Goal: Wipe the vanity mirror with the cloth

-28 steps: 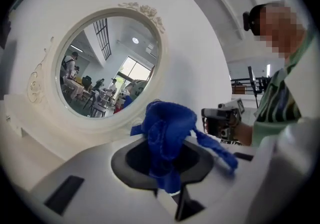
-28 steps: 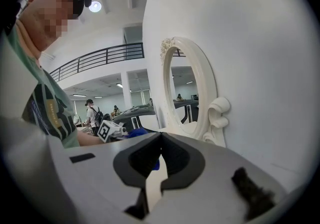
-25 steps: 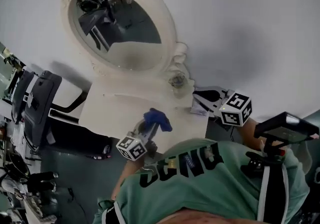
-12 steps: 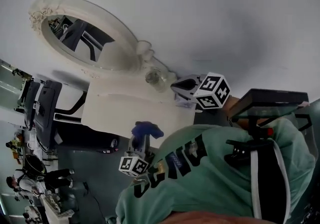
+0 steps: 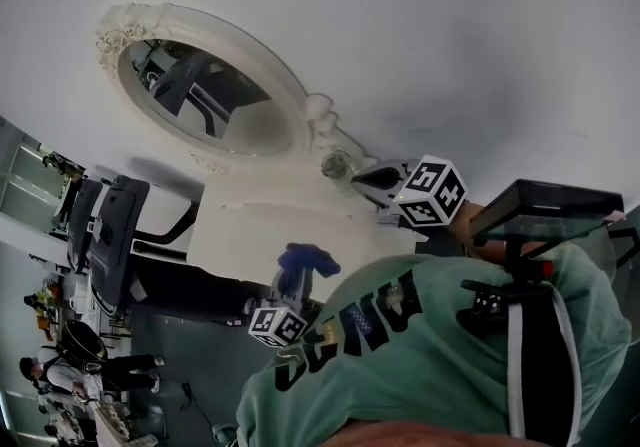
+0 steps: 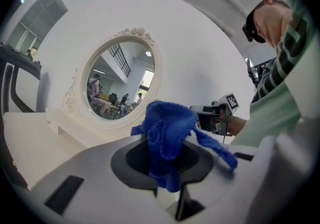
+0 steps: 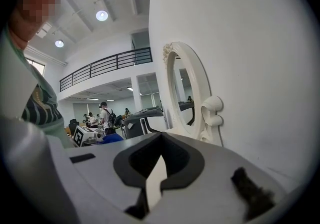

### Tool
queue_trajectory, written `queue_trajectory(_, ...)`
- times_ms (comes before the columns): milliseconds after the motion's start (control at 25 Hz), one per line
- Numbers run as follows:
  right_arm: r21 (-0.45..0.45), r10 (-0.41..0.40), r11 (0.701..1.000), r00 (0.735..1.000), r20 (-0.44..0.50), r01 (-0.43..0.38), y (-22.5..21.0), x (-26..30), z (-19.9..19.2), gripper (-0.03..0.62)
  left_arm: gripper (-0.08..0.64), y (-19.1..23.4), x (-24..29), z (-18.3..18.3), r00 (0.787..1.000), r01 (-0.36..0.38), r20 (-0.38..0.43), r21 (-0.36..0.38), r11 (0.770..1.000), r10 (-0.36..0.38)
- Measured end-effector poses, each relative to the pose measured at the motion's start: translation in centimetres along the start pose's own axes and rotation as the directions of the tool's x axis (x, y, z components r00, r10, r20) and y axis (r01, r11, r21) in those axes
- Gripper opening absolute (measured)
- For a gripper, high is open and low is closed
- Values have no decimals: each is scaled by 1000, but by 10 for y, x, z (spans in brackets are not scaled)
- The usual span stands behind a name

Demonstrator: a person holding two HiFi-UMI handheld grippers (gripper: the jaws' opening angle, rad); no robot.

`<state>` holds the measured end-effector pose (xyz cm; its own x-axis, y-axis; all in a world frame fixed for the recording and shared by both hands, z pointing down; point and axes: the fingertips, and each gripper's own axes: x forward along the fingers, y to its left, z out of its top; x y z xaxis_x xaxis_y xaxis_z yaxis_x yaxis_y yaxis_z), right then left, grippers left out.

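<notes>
White wall (image 5: 450, 55) backs the oval vanity mirror (image 5: 205, 100) at ten o'clock. Left gripper (image 6: 162, 168) pinches the blue cloth (image 6: 167, 128) in its jaws, short of the glass; right gripper (image 7: 152, 180) jaws sit pressed together, empty. Approach step, I judge: next, lift the cloth onto the glass.

path: open over tabletop (image 5: 250, 235) to mirror (image 5: 205, 100) | obstacle: small glass piece (image 5: 335, 165) at mirror's base

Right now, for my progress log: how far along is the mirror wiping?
Done: the blue cloth is picked up, pinched in the left gripper. In hand: it is held before the oval vanity mirror, clear of the glass. Left: apparently the wiping itself. The right gripper is shut and empty.
</notes>
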<state>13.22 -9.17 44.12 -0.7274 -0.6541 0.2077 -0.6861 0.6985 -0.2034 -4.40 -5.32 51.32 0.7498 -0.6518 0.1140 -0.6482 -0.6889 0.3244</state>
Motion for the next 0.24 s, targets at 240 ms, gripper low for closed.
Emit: queue_trajectory(240, 30, -80, 996, 996, 38, 79, 9, -2, 4, 11, 83, 15, 9, 14, 994, 97, -55, 10, 995, -96)
